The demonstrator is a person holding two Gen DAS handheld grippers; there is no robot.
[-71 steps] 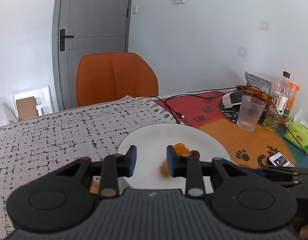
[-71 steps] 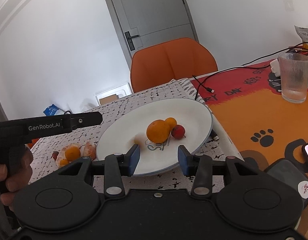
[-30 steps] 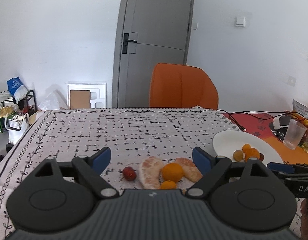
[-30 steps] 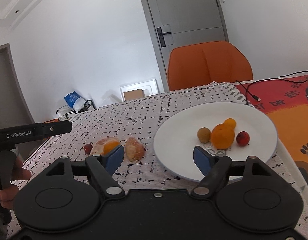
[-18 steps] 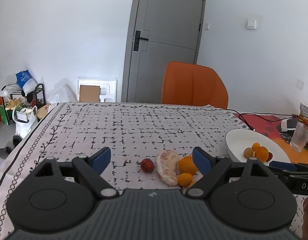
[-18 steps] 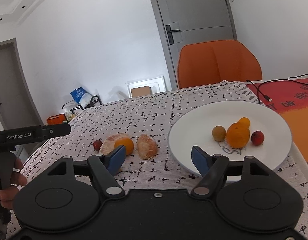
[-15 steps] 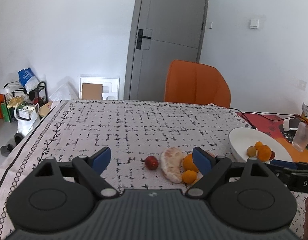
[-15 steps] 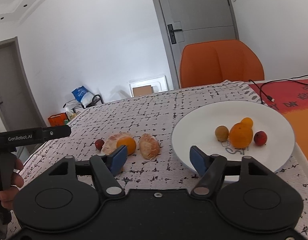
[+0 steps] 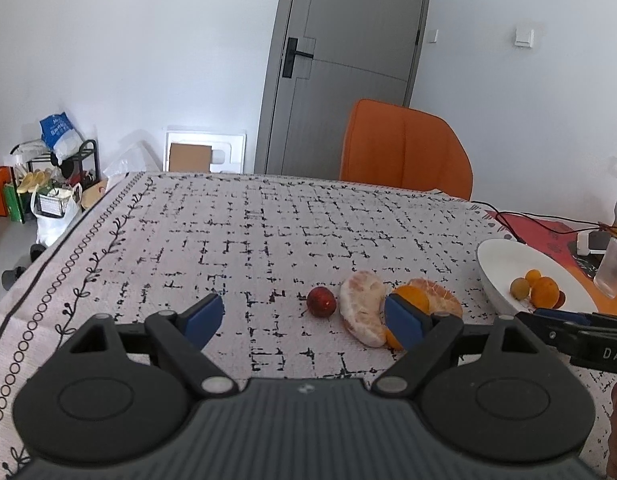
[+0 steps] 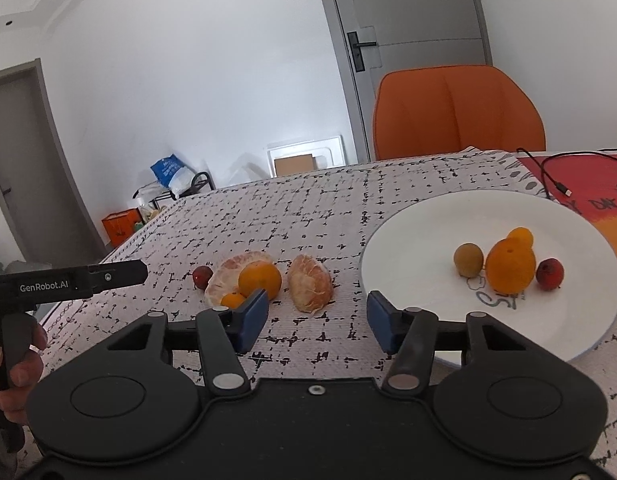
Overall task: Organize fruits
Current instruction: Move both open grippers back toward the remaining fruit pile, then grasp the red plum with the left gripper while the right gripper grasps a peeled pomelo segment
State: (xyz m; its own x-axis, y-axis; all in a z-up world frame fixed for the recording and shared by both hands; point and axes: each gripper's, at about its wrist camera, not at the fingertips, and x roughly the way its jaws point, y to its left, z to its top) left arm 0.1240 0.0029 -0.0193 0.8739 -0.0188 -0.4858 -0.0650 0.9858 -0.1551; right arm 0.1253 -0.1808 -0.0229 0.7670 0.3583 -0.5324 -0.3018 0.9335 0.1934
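Leftmost, the tablecloth (image 9: 268, 240), pale fabric printed with broken black lines and a vine border, falls off the table's left edge; the wide stretch from that edge to the fruit lies bare. Above it the left gripper (image 9: 304, 318) stands wide apart with nothing between its blue pads. Next, near the table's front edge, come a small red fruit (image 9: 321, 301), a curved peeled segment cluster (image 9: 364, 312) with pale pith, an orange (image 10: 260, 279) with a tiny orange (image 10: 232, 300) in front, and a second peeled half (image 10: 310, 282), rounded and ribbed, just beside them. The right gripper (image 10: 316, 322) hovers before that half; its jaws have just been closing to a middling gap, and nothing is pinched between them. A narrow strip of cloth parts the half from the glossy white plate (image 10: 412, 240), round with a raised rim, near the table's right side. On it sit a brownish-green fruit (image 10: 468, 259), a large orange (image 10: 510, 266) touching a small one (image 10: 520, 236) behind it, and a red fruit (image 10: 549, 274).
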